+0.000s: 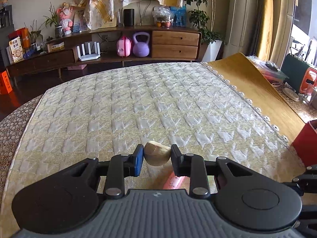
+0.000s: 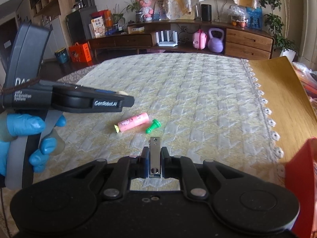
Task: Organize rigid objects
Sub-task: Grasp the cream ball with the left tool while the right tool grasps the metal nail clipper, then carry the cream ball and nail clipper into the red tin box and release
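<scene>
Nail clipper (image 2: 155, 156), in the right wrist view, is pinched by the right hand-held gripper (image 2: 155, 163), long axis pointing toward the counter's (image 2: 198, 91) far edge. A pink tube (image 2: 133, 122) and green piece (image 2: 152, 126) lie mid-counter. In the left wrist view, the left hand-held gripper (image 1: 157, 156) clamps a pale rounded object (image 1: 157, 153), hard to identify.

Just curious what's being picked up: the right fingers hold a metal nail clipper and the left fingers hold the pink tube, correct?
Not quite. The left wrist view shows the left fingers gripping a pale rounded wooden piece. The pink tube lies on the cloth beside a green pawn. The nail clipper part is right.
</scene>
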